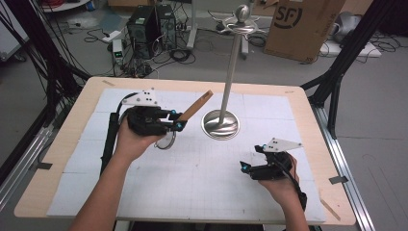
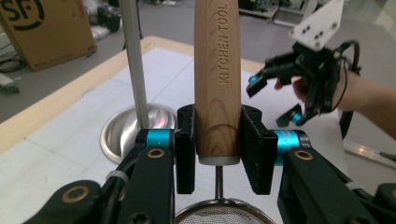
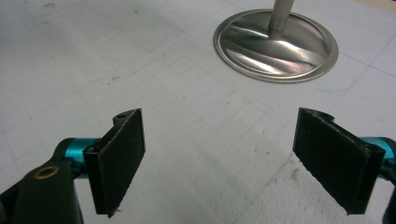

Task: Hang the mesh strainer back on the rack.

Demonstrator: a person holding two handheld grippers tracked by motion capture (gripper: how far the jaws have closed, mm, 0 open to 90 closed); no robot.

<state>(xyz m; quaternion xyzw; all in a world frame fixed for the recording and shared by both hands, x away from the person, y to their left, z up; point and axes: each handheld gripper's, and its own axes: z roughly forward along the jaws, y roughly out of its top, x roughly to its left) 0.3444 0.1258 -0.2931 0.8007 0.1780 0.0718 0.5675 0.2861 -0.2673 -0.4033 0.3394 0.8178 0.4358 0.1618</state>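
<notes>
My left gripper [image 1: 177, 120] is shut on the wooden handle [image 2: 217, 79] of a strainer, stamped KITCHEN TOOL. The handle [image 1: 196, 106] slants up and right toward a metal stand. The strainer's mesh bowl [image 2: 219, 212] sits just below the jaws, and its wire rim [image 1: 166, 142] hangs under the gripper. A steel stand with a round base [image 1: 221, 124] and tall pole [image 1: 231, 67] rises at the table's middle. My right gripper [image 1: 246, 167] hovers open at the front right, nothing between its jaws; its own view looks at the stand base [image 3: 275, 44]. From the left gripper view the right gripper [image 2: 273, 98] appears open.
The table [image 1: 62, 139] is covered with a white gridded mat [image 1: 202, 168]. Behind it on the floor are computer cases [image 1: 151, 26], cables and a cardboard box [image 1: 303, 26]. Black frame posts [image 1: 346, 53] stand at both sides.
</notes>
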